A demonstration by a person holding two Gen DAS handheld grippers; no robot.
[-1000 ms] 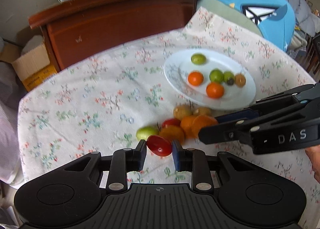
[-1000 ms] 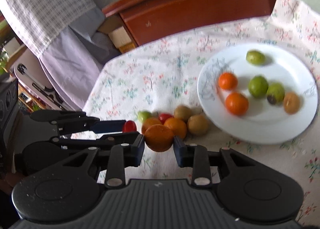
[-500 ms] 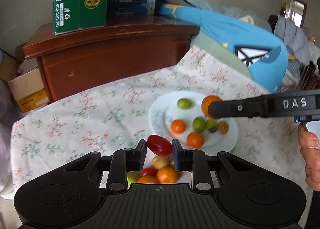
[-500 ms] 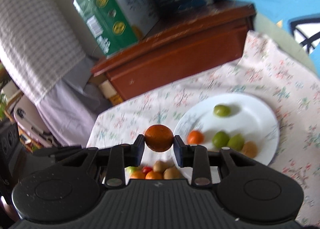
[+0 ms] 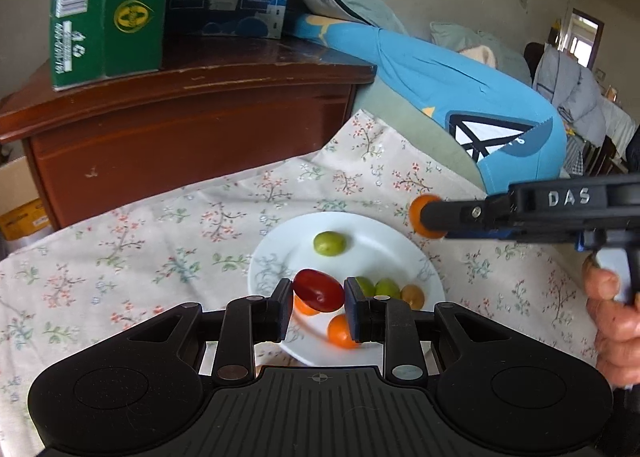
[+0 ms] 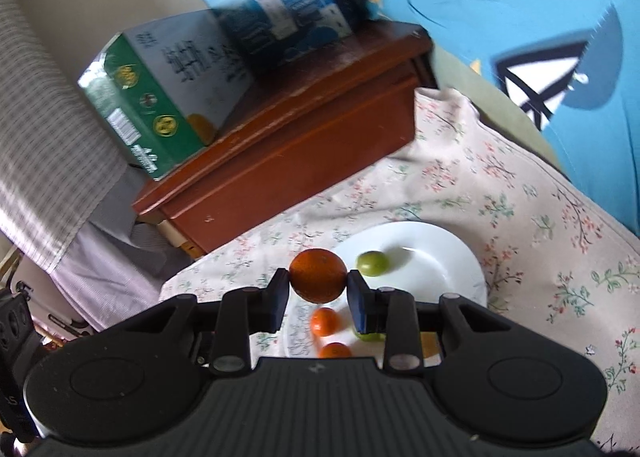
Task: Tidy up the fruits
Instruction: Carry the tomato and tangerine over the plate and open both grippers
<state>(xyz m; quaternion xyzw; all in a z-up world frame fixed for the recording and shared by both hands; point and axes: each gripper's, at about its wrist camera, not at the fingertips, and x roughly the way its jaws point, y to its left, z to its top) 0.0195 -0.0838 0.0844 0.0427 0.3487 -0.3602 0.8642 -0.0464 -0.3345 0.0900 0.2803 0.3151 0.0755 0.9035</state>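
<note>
White plate: green, orange and brown fruits contained; red grape tomato clamped by left gripper, orange by right gripper.

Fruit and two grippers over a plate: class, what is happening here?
A person is sorting fruit with a gripper in each hand. The left gripper holds a red fruit above the white plate. The right gripper holds an orange near the plate's far side. Green and orange fruits already lie on the plate.
</note>
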